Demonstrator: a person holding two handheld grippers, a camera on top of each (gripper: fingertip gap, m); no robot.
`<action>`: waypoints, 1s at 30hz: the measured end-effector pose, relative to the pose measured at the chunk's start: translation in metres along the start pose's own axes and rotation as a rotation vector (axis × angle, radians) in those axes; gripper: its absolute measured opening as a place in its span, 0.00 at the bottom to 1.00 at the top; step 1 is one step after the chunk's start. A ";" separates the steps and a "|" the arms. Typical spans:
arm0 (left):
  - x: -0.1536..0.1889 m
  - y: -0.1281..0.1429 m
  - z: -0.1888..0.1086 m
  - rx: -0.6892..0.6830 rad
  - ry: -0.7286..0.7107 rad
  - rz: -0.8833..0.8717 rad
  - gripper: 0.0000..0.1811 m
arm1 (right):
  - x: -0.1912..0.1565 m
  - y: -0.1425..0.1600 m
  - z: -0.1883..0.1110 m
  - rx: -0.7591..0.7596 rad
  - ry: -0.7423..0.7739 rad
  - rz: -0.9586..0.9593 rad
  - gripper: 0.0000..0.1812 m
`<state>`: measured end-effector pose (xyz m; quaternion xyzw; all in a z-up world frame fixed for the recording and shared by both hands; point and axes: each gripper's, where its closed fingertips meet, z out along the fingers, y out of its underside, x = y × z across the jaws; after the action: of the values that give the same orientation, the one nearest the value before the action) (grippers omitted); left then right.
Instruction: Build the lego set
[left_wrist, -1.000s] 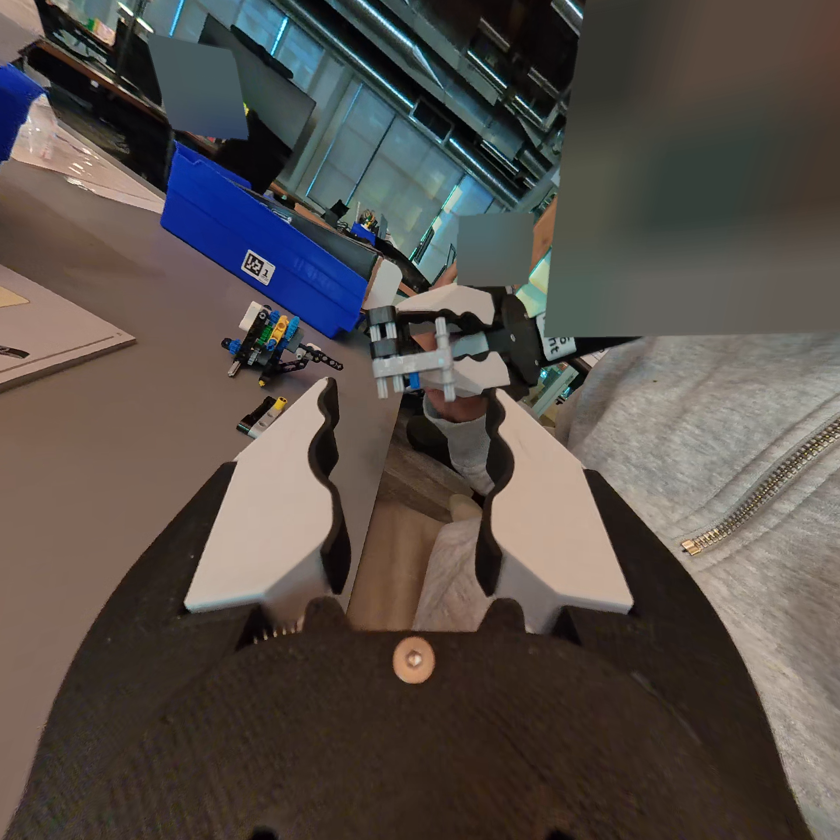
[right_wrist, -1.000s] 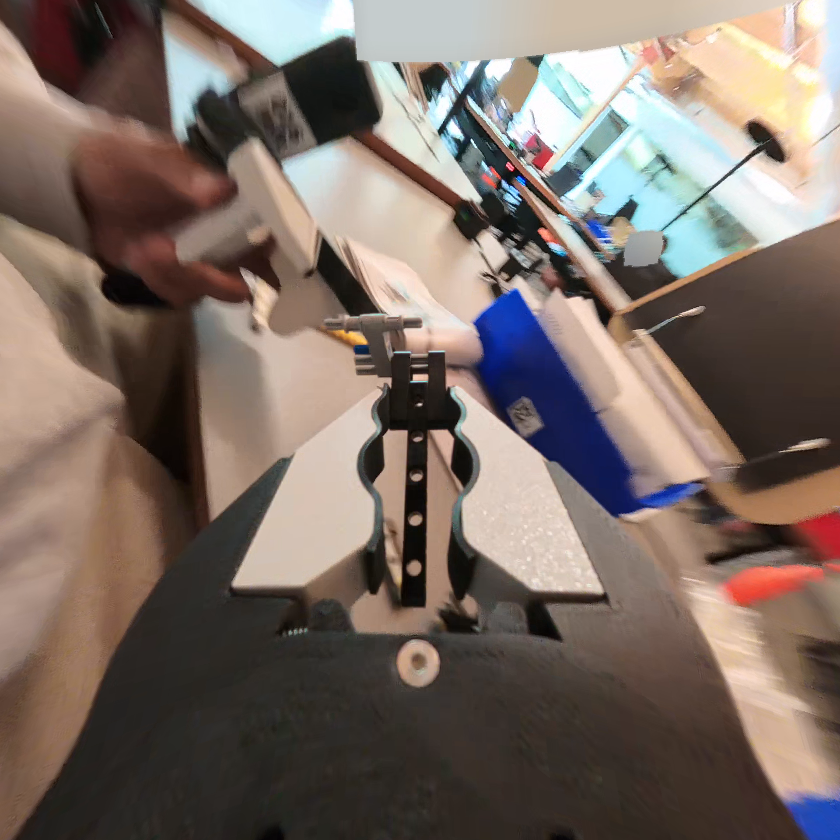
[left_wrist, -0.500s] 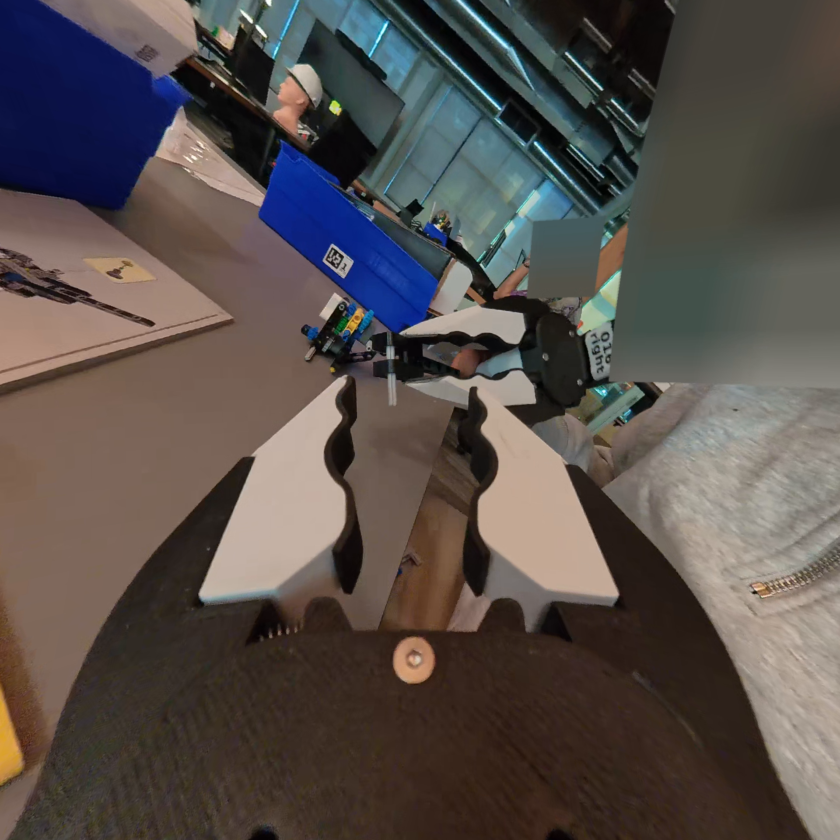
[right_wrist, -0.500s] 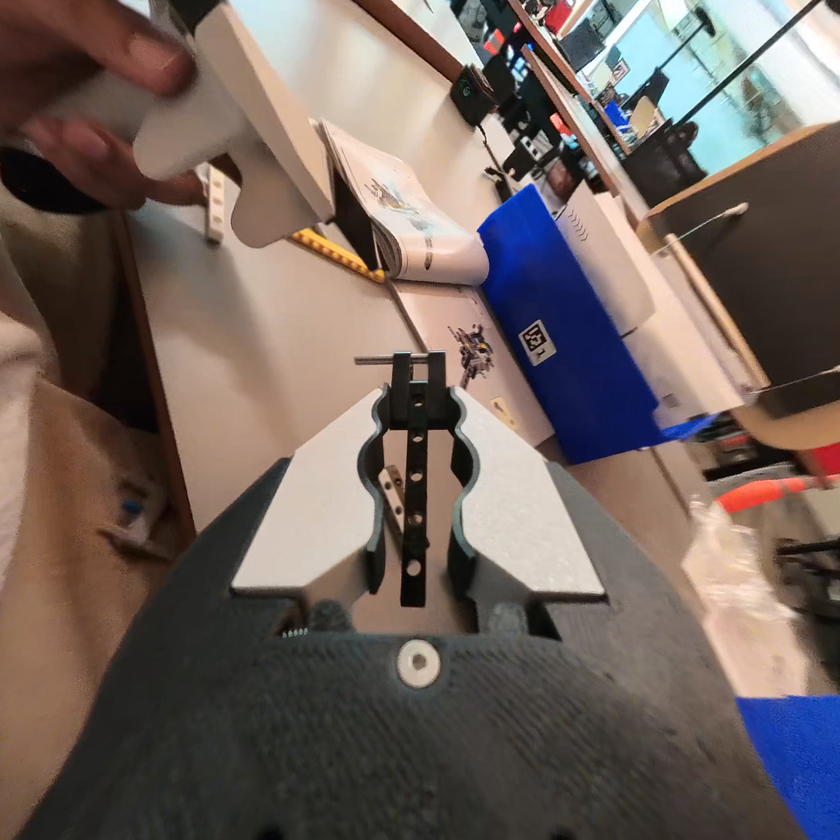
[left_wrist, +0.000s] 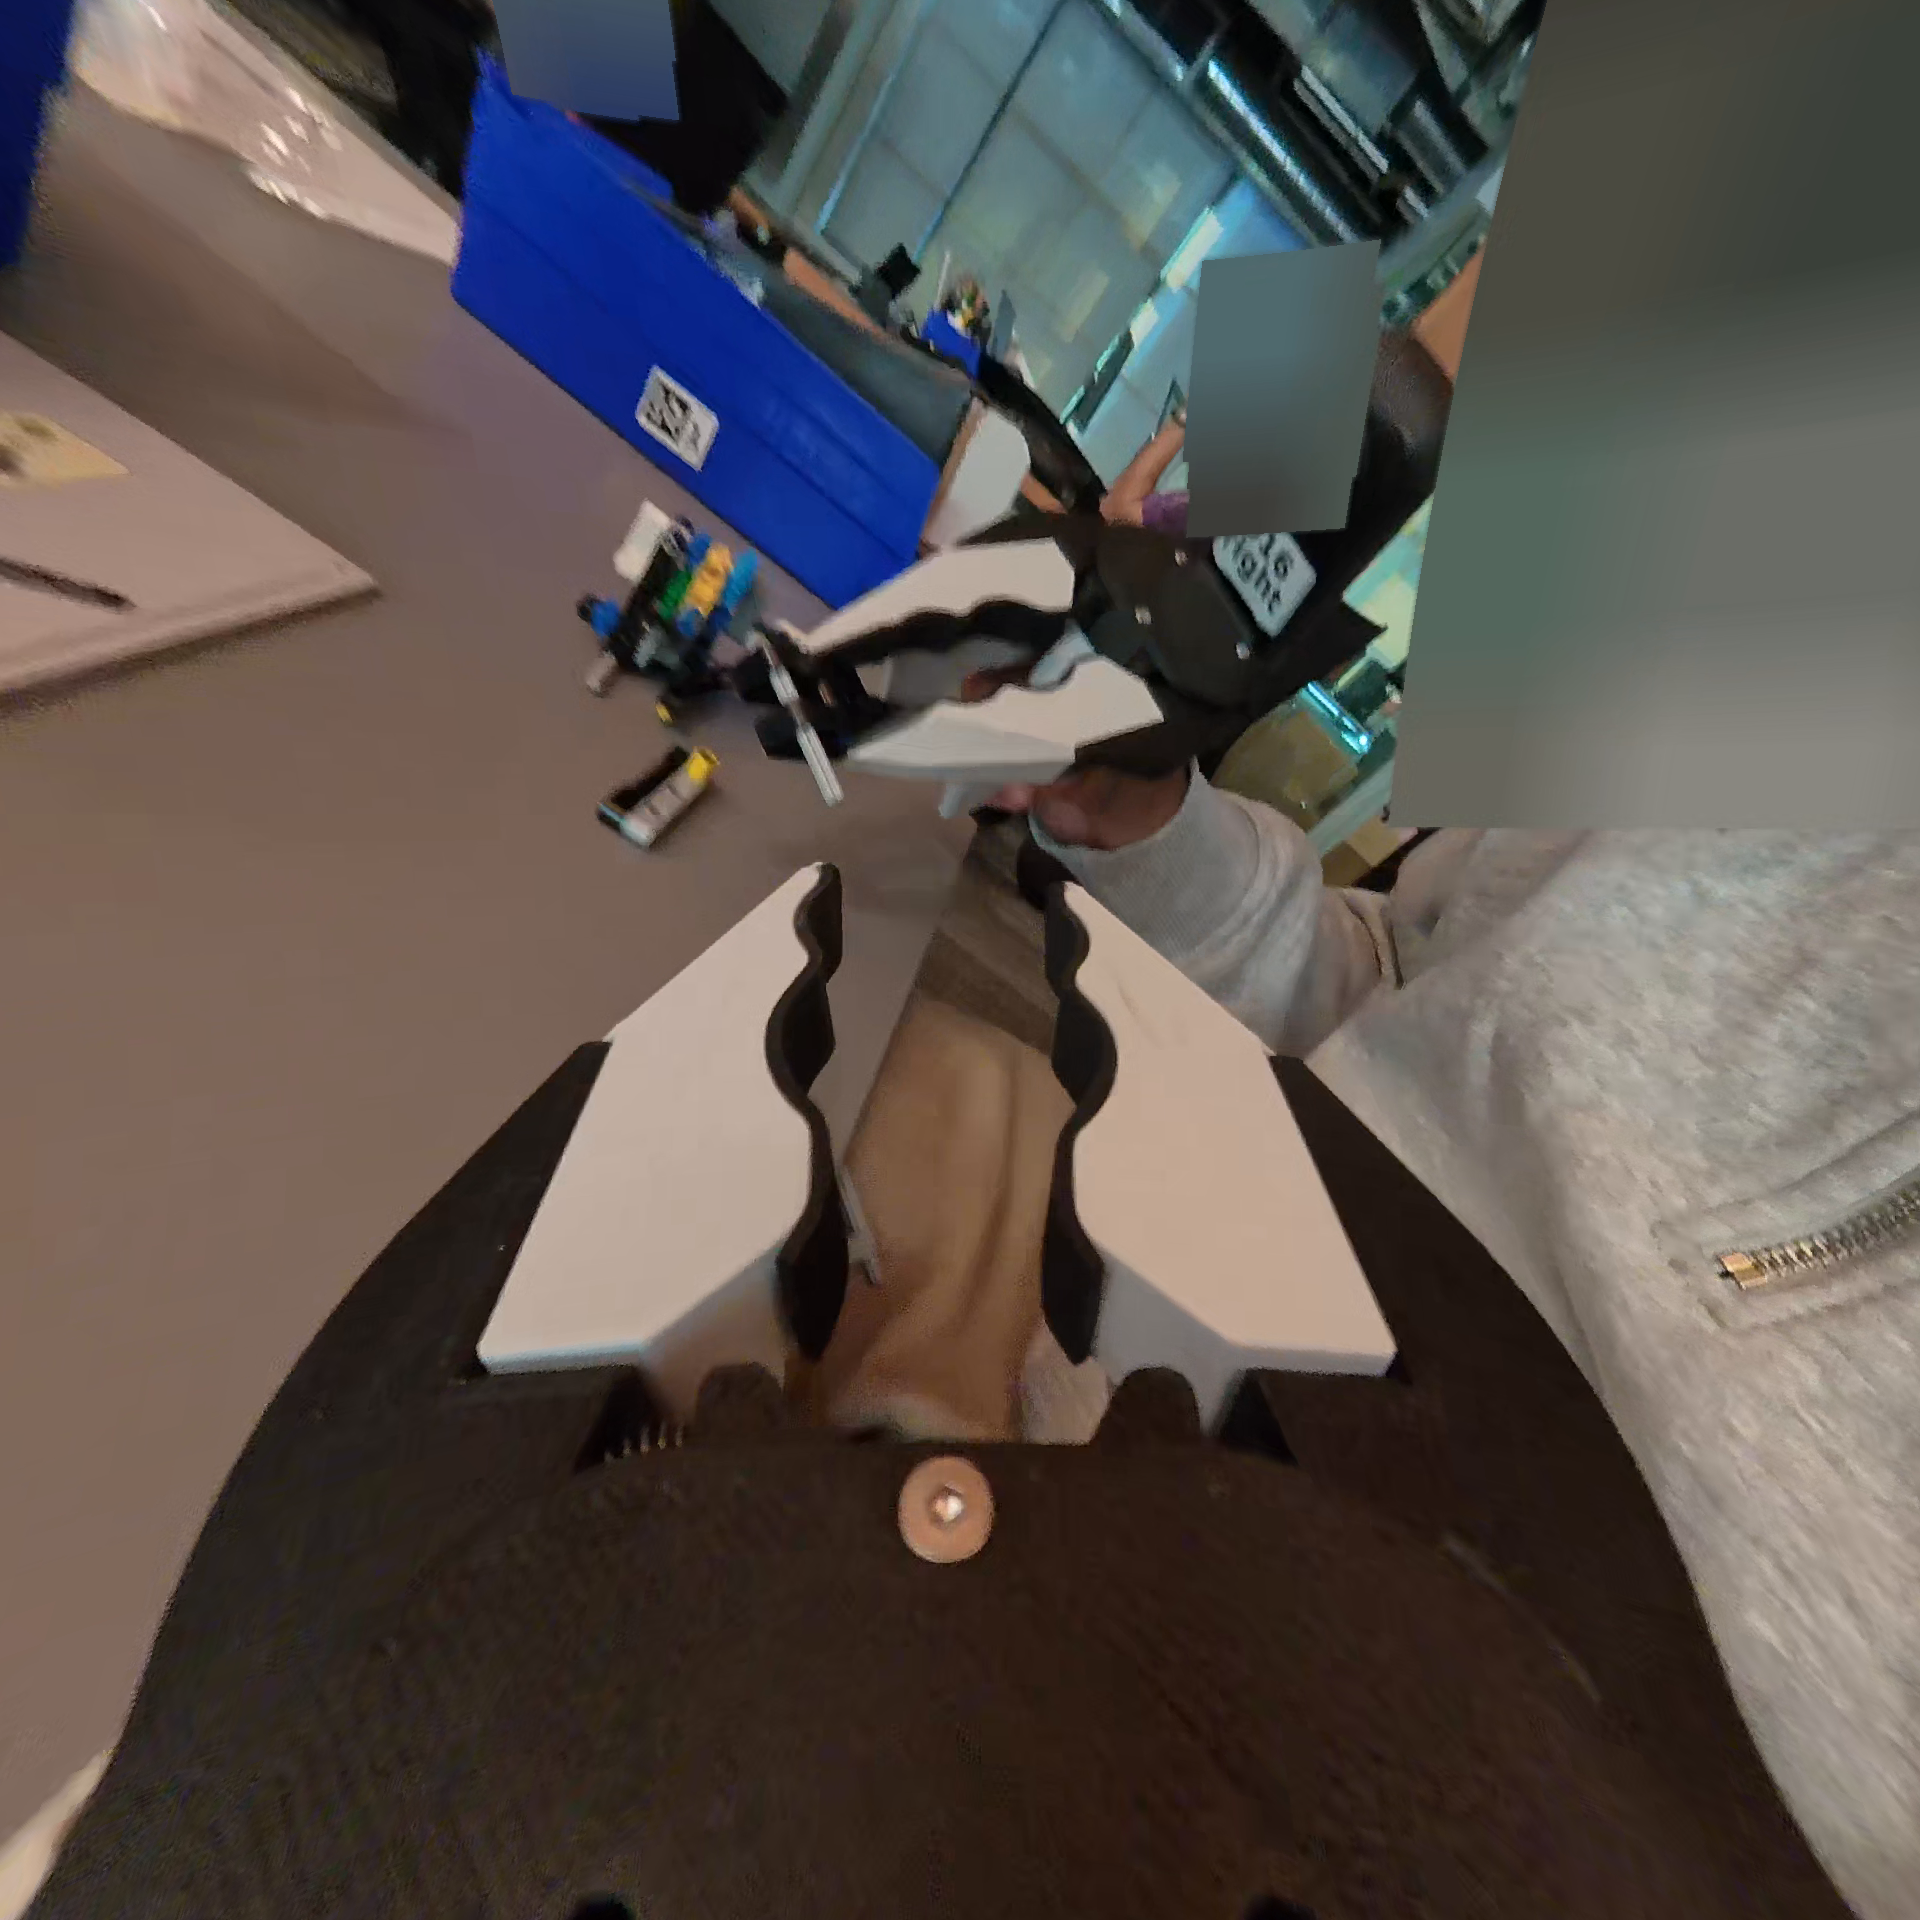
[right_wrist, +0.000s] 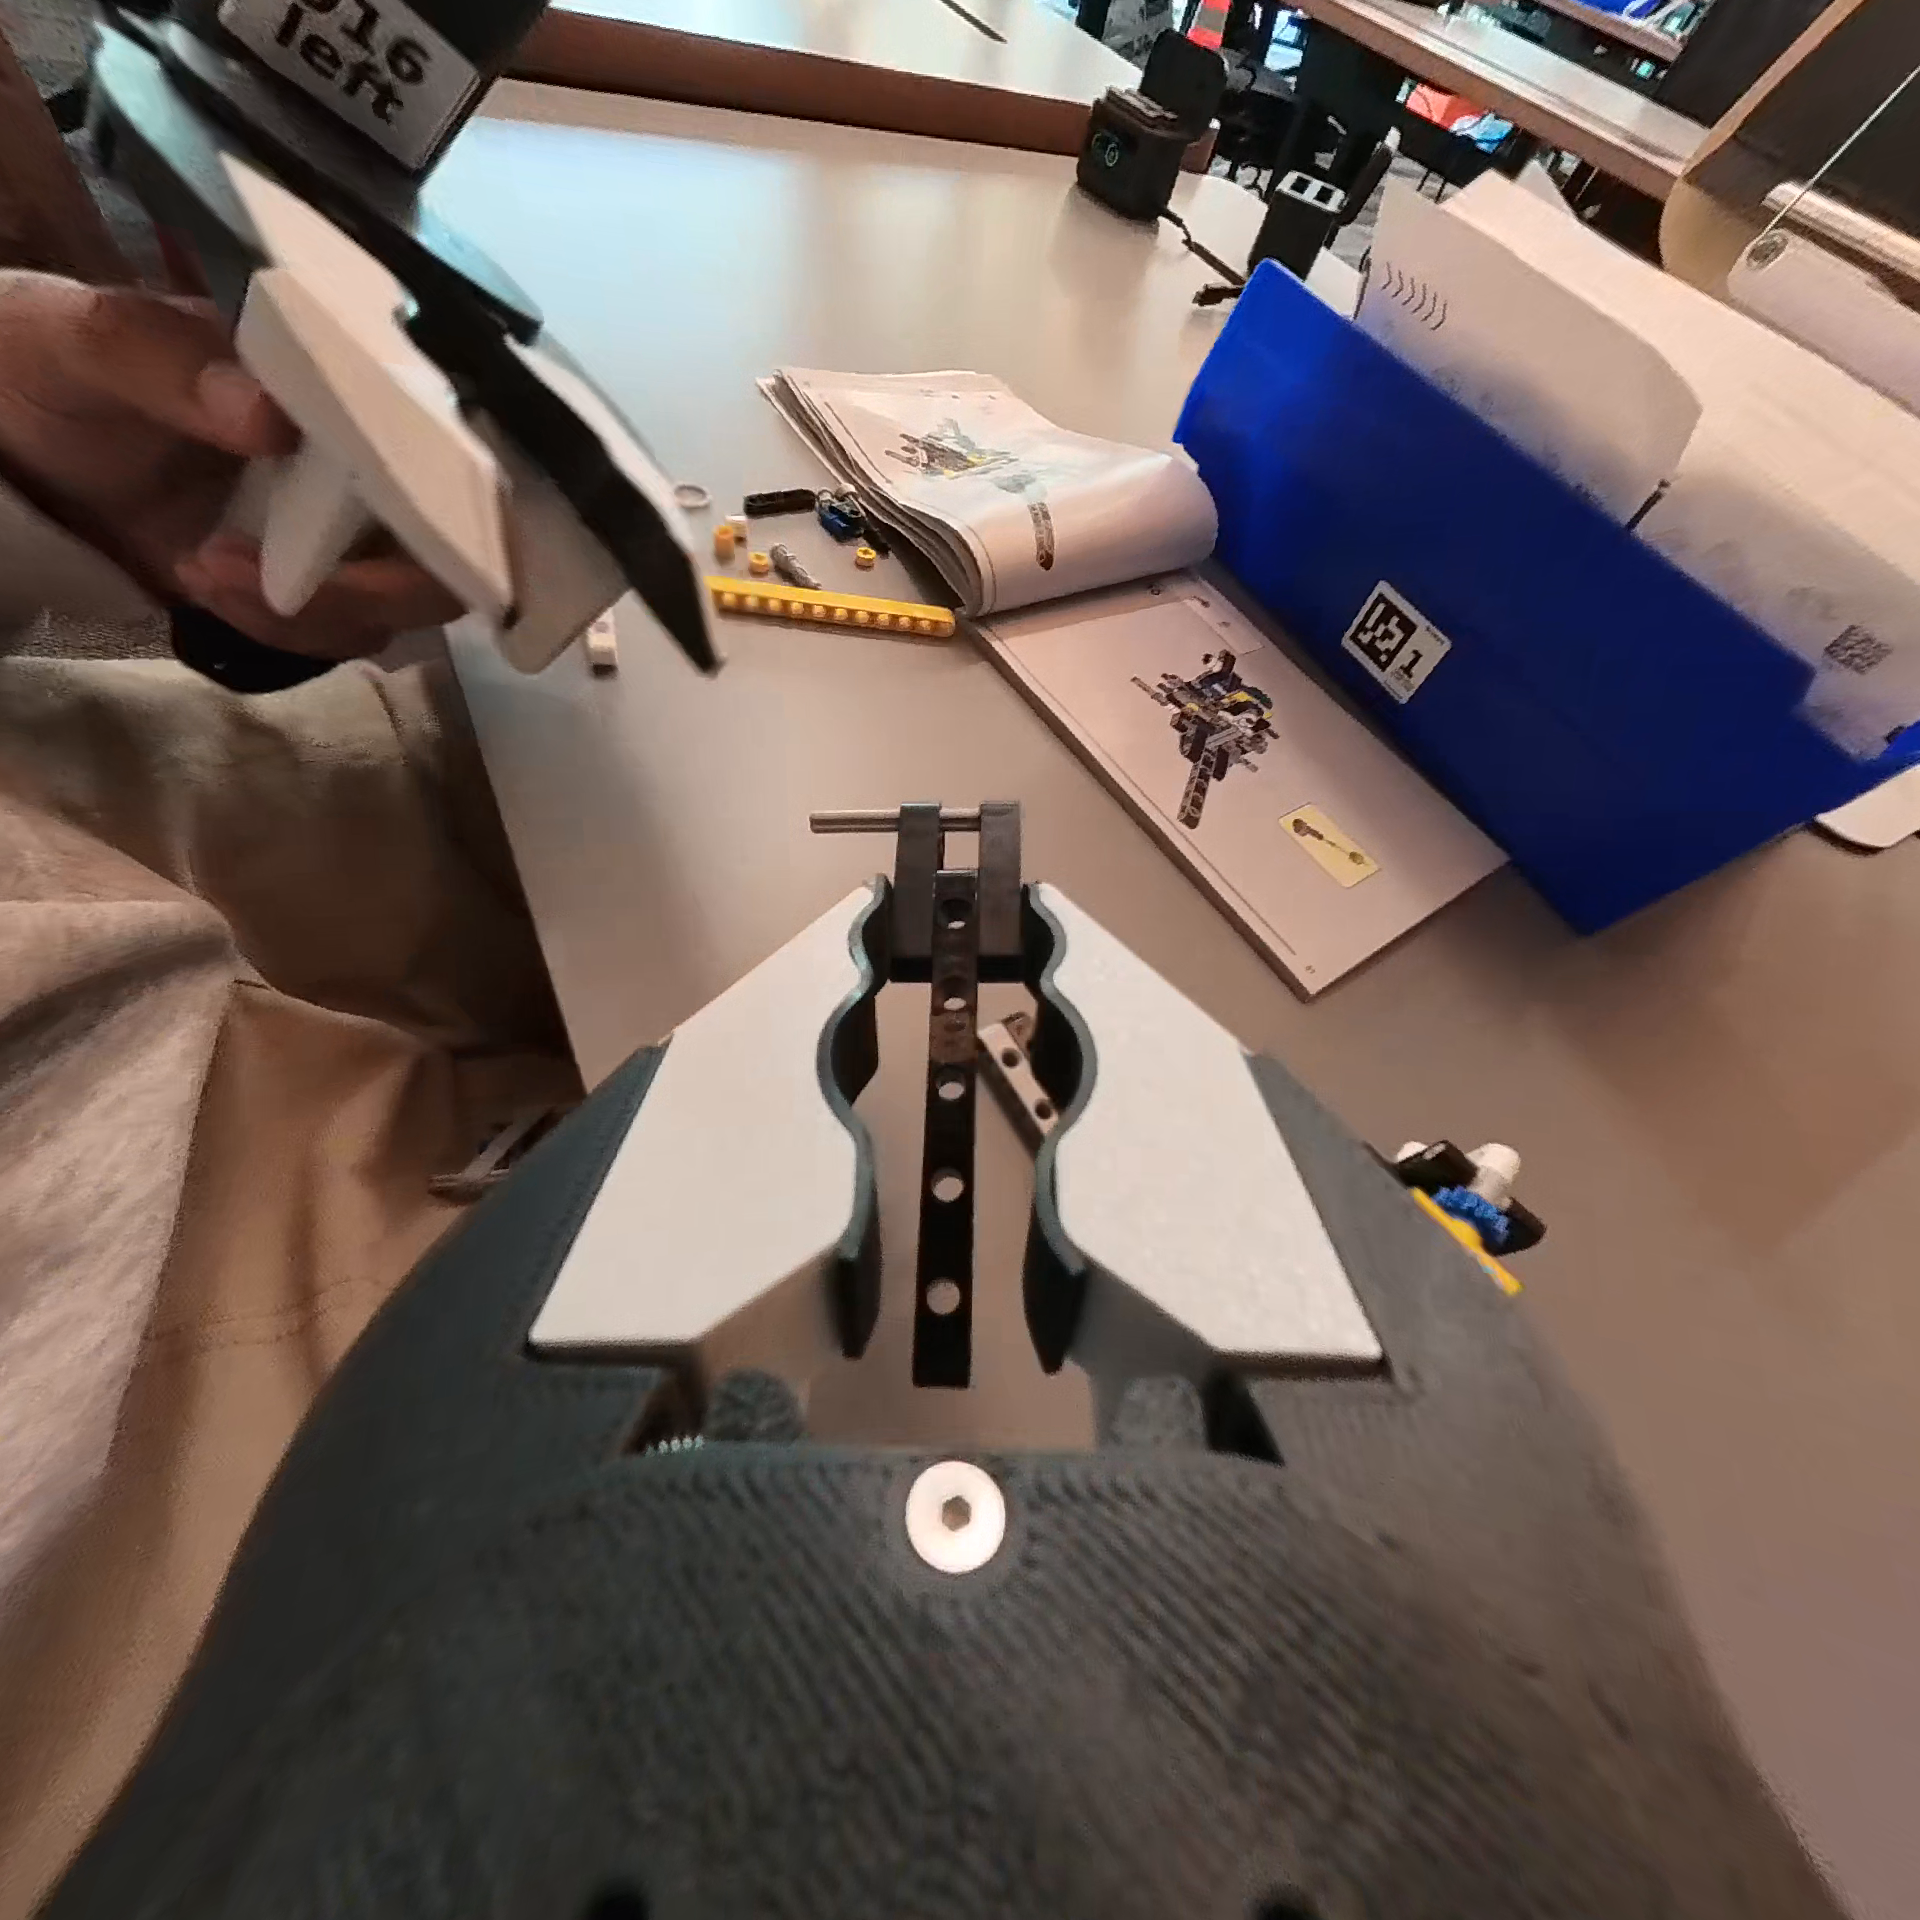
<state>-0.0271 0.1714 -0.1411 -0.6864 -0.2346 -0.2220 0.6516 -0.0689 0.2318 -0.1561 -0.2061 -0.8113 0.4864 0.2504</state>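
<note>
Two claws were up over the table edge: the left gripper (left_wrist: 940, 904) stood wide apart and empty, above the person's lap. Ahead of it and to its right, the right gripper (right_wrist: 956, 914) was clamped on a black lego beam assembly (right_wrist: 954, 1049), with the half-built lego model (left_wrist: 681, 613) on the grey table (left_wrist: 260, 883) just beyond its tips.

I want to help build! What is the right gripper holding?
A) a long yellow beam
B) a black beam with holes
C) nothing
B: the right gripper is shut on the black plastic beam with holes, while the long yellow beam with holes lies on the table.
</note>
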 end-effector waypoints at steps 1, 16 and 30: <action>0.004 0.010 0.000 -0.026 -0.003 -0.006 0.19 | -0.002 -0.001 -0.001 0.000 0.000 0.003 0.13; -0.041 0.152 0.013 -0.538 -0.473 -0.190 0.23 | -0.024 -0.010 -0.004 0.008 -0.013 -0.041 0.13; -0.036 0.140 0.005 -0.443 -0.432 -0.236 0.03 | -0.020 -0.012 -0.013 0.027 -0.002 -0.034 0.13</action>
<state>0.0298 0.1698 -0.2744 -0.8107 -0.3913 -0.1911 0.3914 -0.0461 0.2236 -0.1449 -0.1882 -0.8082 0.4933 0.2607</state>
